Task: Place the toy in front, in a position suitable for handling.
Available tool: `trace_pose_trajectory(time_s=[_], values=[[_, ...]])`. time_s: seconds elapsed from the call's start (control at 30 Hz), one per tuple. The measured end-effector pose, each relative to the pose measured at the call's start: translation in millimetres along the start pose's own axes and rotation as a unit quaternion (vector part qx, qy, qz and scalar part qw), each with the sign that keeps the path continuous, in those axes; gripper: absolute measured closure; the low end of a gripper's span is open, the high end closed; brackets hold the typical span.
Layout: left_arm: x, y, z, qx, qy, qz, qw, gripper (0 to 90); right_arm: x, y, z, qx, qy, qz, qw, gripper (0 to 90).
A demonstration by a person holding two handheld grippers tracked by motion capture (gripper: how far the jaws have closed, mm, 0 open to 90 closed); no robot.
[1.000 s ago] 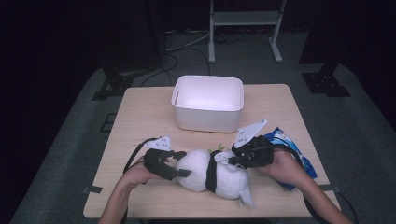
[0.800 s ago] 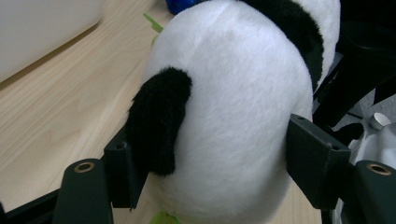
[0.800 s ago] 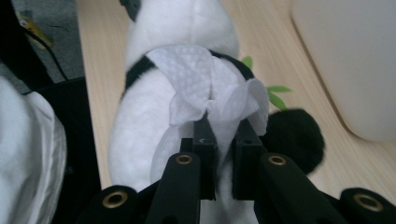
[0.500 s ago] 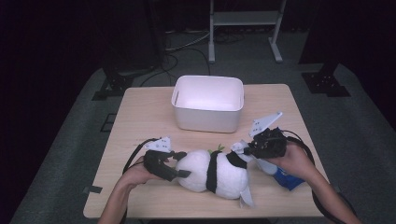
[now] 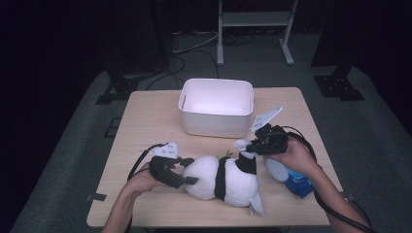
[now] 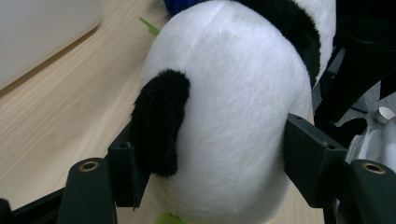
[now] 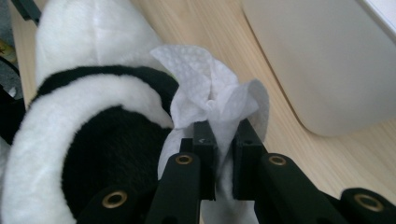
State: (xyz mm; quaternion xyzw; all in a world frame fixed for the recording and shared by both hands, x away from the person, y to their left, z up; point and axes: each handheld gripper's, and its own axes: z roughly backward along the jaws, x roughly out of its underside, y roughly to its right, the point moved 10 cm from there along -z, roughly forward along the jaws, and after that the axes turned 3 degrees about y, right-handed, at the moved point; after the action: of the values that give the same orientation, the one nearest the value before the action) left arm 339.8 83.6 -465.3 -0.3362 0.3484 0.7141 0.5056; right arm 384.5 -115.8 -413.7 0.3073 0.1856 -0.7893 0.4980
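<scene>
High view: one plush panda (image 5: 221, 179) lies at 6 o'clock on the pale wooden table (image 5: 145, 121), one white bin (image 5: 216, 107) at 12 behind it, one blue pack (image 5: 296, 182) at 4. Left gripper (image 5: 187, 172) has just been closing, its two jaws squeezing the panda's body. Right gripper (image 5: 248, 144) pinches one white tissue (image 7: 210, 100) beside the panda. Grey carpet, dark room, metal stand behind.

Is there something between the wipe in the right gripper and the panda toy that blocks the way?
Nothing visible blocks it. The right gripper is shut on the white wipe, which already lies against the plush panda. The left gripper clamps the panda's other end.
</scene>
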Motion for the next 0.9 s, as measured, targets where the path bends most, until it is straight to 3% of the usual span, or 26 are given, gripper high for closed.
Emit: trace_pose_trajectory(time_s=[0.2, 0.3, 0.57, 0.9], values=[[-1.5, 2.2, 0.0, -0.002, -0.004, -0.005, 1.0000, 30.9, -9.1, -18.6, -12.7, -0.016, -0.016, 0.029, 0.9993, 81.8], [0.6, 1.7, 0.6, -0.001, -0.006, -0.002, 1.0000, 30.9, -10.3, -21.8, -15.2, -0.011, -0.028, 0.043, 0.9986, 81.6], [0.5, 1.8, 0.5, 0.001, -0.007, 0.000, 1.0000, 30.9, 2.5, -11.7, 7.0, 0.000, -0.003, 0.020, 0.9998, 81.7], [-0.3, 2.6, 0.1, -0.002, -0.009, -0.001, 1.0000, 31.0, 20.9, -22.8, 23.1, -0.005, 0.022, 0.004, 0.9997, 81.7]])
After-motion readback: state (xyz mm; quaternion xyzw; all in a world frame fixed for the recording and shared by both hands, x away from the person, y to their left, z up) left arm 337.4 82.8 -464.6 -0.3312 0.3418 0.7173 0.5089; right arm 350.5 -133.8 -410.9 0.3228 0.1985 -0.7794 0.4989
